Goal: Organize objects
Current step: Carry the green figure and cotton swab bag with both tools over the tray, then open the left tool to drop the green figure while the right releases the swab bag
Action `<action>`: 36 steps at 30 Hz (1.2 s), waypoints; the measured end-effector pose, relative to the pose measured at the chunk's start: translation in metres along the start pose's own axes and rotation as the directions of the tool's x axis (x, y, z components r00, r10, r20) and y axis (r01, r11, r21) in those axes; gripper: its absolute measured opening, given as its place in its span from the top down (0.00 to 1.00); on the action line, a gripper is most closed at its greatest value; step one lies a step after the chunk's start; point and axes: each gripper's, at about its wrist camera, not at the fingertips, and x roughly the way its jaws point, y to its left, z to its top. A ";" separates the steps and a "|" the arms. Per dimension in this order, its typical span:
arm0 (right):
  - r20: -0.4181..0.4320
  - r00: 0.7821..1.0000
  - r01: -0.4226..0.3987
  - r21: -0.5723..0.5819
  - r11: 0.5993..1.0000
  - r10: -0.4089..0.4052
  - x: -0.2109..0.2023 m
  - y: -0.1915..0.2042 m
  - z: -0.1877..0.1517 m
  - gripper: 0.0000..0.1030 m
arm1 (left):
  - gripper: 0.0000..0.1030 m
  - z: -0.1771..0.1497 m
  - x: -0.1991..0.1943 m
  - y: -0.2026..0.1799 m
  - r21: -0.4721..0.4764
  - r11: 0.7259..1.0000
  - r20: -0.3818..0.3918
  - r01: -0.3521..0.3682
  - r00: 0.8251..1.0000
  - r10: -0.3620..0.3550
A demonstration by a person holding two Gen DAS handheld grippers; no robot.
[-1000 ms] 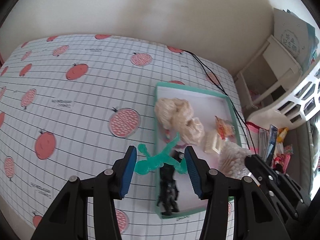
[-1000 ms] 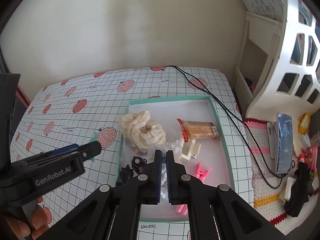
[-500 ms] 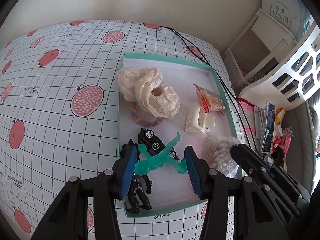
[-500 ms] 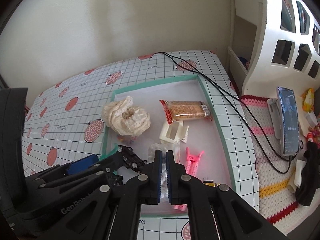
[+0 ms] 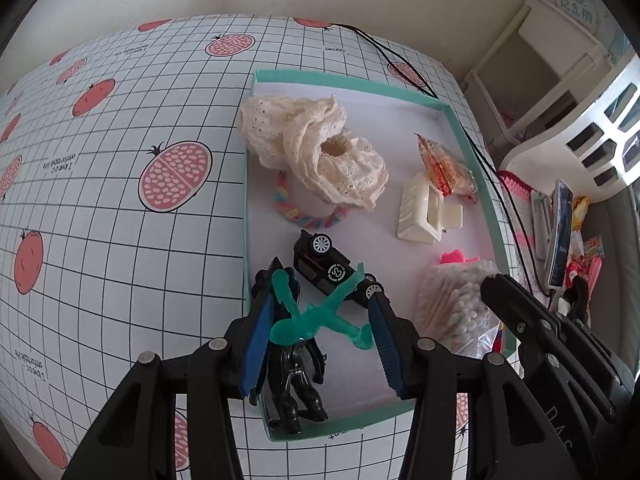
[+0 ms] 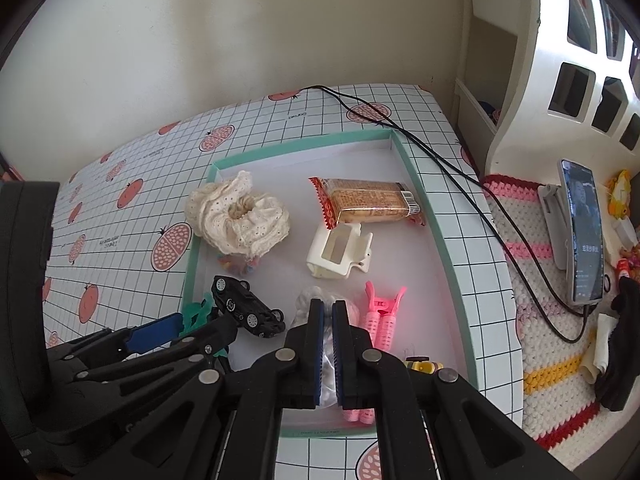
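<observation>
My left gripper point(image 5: 323, 291) is shut on a translucent green toy figure point(image 5: 316, 318), held just above the near left corner of the teal tray point(image 5: 245, 200). Under it lie a black action figure point(image 5: 296, 376) and a black toy car point(image 5: 324, 264). My right gripper point(image 6: 328, 308) is shut on a clear bag of cotton swabs point(image 6: 312, 296) at the tray's near right; the bag point(image 5: 452, 304) also shows in the left wrist view. Beside the bag lie pink hair rollers point(image 6: 380, 320).
The tray also holds a cream lace scrunchie point(image 5: 320, 160), a rainbow hair tie point(image 5: 298, 216), a white claw clip point(image 6: 340, 252) and a snack pack point(image 6: 372, 200). A black cable point(image 6: 440, 160) runs along its right side. A phone on a stand point(image 6: 584, 240) and a white shelf point(image 6: 560, 60) stand further right.
My left gripper has carried the green figure rightward, from over the tablecloth to over the tray's near left corner. The right gripper stays shut on the bag.
</observation>
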 end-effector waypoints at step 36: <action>0.026 0.999 -0.024 0.048 0.999 0.023 -0.016 0.002 0.004 0.92 | 0.44 0.020 -0.019 0.010 0.017 0.997 0.007 0.069 0.998 -0.069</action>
